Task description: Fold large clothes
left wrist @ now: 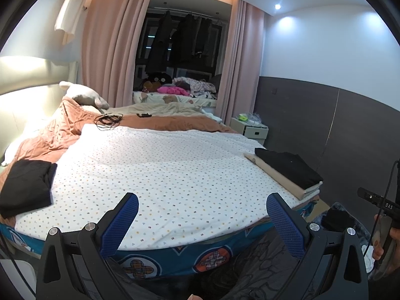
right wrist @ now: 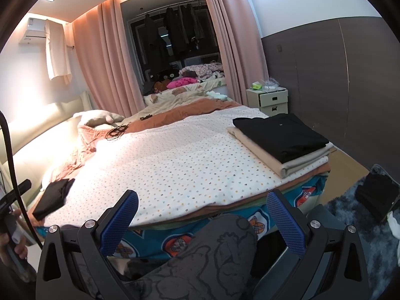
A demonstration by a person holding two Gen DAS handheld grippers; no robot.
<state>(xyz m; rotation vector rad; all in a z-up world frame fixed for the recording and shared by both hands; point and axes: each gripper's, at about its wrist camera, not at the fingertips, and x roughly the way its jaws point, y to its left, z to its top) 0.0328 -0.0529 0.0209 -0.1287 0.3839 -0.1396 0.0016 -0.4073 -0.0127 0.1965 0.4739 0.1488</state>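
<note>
Here we hold both grippers back from the near edge of the bed [left wrist: 190,227], and neither has anything in it: the left gripper [left wrist: 202,221] stands with its blue fingers [left wrist: 120,225] wide apart, and the right gripper [right wrist: 202,218] is spread just as wide over our knee [right wrist: 215,245]. The spotted sheet [left wrist: 160,165] between them lies bare, so no garment is laid out for folding yet. What matters for the next move is where the clothes sit. A black bundle [left wrist: 26,187] lies at the left edge of the bed, forward and well to the left of the left fingers, loosely folded, its long axis running away from us; the left hand is clearly the nearer one. On the far right corner a stack [right wrist: 282,142] looks finished: a black garment on top of beige cloth, squared up, long axis slanting along the bed's right side, nearer the right gripper. We judge the left bundle is the likelier next piece, though we cannot tell whether it is already done. The only container in sight is the bedside cabinet [right wrist: 273,100], one drawer ajar; its contents are hidden.
</note>
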